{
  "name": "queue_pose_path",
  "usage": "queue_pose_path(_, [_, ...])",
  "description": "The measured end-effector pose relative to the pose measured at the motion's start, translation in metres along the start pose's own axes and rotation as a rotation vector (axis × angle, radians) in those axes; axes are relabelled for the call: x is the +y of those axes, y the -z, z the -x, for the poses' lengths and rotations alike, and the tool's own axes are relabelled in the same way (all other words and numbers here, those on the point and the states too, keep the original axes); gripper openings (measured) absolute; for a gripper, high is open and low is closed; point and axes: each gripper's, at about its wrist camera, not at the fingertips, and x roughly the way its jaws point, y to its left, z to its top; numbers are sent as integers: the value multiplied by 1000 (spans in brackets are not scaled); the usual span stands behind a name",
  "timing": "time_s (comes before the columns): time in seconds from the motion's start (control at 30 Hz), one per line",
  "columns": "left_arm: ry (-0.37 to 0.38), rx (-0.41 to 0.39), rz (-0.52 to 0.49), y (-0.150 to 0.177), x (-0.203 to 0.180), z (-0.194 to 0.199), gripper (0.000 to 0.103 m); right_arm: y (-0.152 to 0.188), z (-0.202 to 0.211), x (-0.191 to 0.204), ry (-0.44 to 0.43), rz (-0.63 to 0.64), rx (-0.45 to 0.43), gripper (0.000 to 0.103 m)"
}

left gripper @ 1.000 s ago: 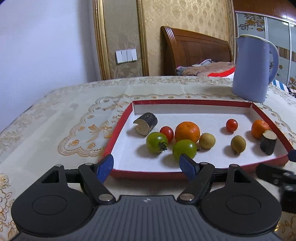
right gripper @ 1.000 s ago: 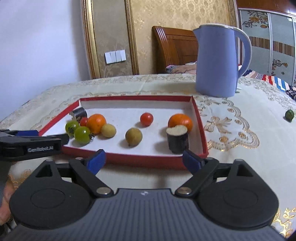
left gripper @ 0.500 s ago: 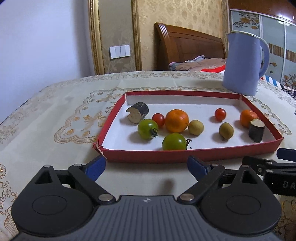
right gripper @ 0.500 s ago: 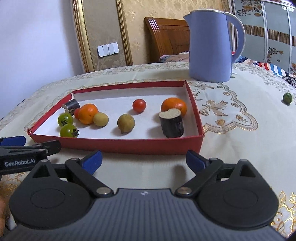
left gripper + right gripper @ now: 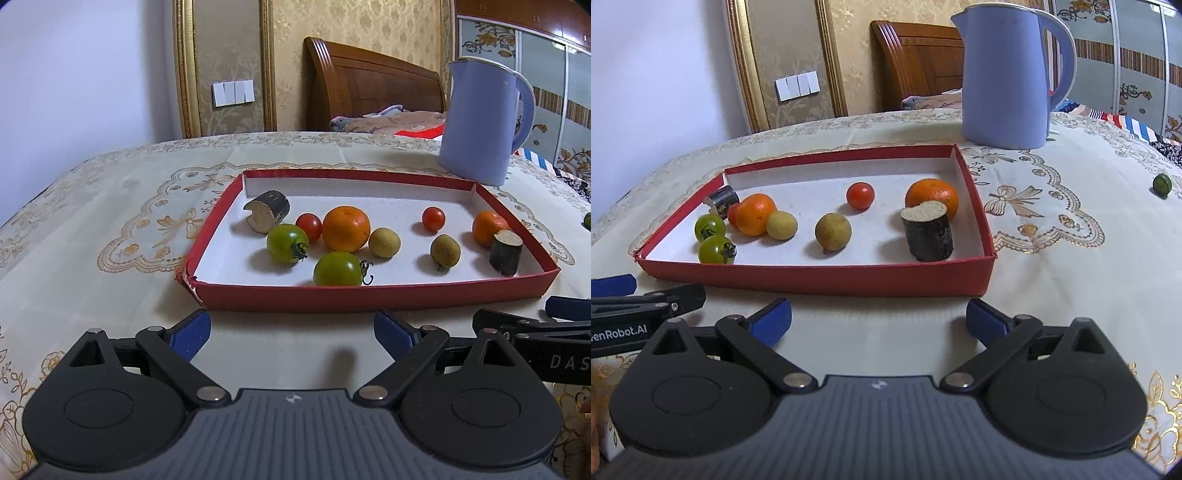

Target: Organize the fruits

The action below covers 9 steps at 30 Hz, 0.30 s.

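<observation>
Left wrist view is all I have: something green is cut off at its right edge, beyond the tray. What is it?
Observer: A small green fruit, whole in the right wrist view, lying on the tablecloth outside the red tray.
Operator: Anything touching it?
Observer: No, it lies alone; the blue kettle stands apart from it, further back.
Operator: Could the other hand fetch it?
Observer: Probably. The right gripper has nothing between its jaws, which are opening.
</observation>
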Motion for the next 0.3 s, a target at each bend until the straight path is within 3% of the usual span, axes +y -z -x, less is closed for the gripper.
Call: queue_pose_path(0.3, [-15, 1, -45, 2, -6, -3, 96, 0, -7, 8, 32, 44, 30, 103])
